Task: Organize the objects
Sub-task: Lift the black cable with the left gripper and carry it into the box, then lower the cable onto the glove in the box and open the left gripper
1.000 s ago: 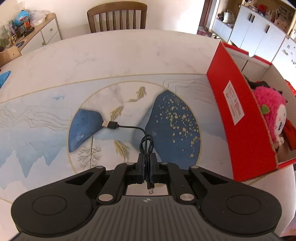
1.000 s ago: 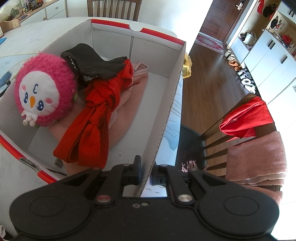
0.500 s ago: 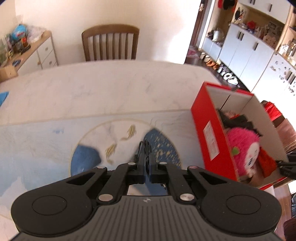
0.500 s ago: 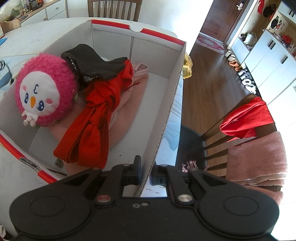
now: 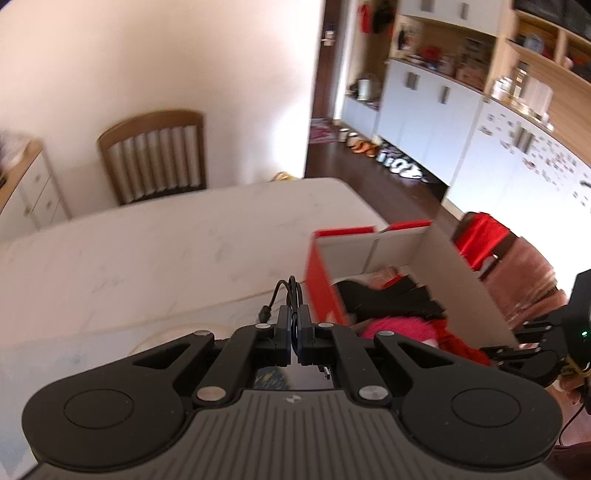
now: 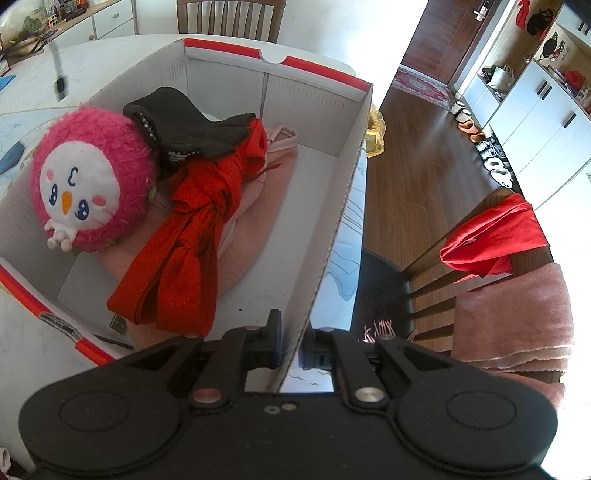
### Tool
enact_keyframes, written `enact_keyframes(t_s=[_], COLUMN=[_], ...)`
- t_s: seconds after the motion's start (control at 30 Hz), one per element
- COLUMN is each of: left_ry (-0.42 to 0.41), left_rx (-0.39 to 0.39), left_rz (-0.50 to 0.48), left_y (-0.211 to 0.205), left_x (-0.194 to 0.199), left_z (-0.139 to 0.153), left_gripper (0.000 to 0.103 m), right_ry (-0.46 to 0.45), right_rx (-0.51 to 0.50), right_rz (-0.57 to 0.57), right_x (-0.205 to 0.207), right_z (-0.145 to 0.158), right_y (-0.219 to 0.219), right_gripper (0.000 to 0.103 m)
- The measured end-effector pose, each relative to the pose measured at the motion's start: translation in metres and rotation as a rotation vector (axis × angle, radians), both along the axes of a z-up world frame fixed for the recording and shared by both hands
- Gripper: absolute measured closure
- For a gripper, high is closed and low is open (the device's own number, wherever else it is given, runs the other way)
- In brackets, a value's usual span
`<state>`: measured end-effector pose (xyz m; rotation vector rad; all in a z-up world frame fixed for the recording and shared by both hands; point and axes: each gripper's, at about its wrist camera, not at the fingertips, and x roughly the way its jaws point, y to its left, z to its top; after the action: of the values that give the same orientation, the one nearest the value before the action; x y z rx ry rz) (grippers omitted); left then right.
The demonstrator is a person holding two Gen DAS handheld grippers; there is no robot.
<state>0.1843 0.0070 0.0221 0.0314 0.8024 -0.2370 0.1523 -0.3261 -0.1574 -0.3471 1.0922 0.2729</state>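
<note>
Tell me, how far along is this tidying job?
Mostly done, it seems. Already in the red cardboard box: a pink plush toy, a knotted red cloth, a black garment and a pink towel. In hand: the left hand-held gripper is shut on a black USB cable, held above the table near the box; the right hand-held gripper clamps the box wall. Left: drop the cable in.

A cream wall (image 5: 155,55) stands behind a wooden chair (image 5: 153,155) at the far edge of the pale marble tabletop (image 5: 166,240). Dark wood floor (image 6: 417,147) runs to a brown door (image 6: 465,33), with white cabinets (image 5: 424,110) along the right and shoes (image 6: 487,147) lined below them. Sunlight falls bright across the floor.
</note>
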Motion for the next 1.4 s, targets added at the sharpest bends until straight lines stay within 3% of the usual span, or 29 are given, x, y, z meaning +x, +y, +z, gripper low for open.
enact_keyframes(t_s=[0.33,0.63,1.03,1.4], left_ry=[-0.073,-0.010,0.136,0.254], left_rx=[0.077,0.139,0.125,0.080], left_rz=[-0.205,-0.328,-0.312,-0.266], left_y=[-0.091,-0.156,-0.163,-0.151], left_x=[0.026,0.040,0.060,0.083], left_z=[0.007,-0.036,-0.082,-0.101], left_gripper=[0.102,0.102,0.101,0.101], right_ry=[-0.001,-0.001,-0.001,-0.003], right_rx=[0.001,0.001,0.002,-0.001], right_rz=[0.000,-0.001,-0.002,0.001], right_x=[0.000,0.000,0.000,-0.003], right_z=[0.000,0.000,0.000,0.001], right_y=[0.001,0.000,0.000,0.001], right_gripper=[0.095,0.095,0.095,0.095])
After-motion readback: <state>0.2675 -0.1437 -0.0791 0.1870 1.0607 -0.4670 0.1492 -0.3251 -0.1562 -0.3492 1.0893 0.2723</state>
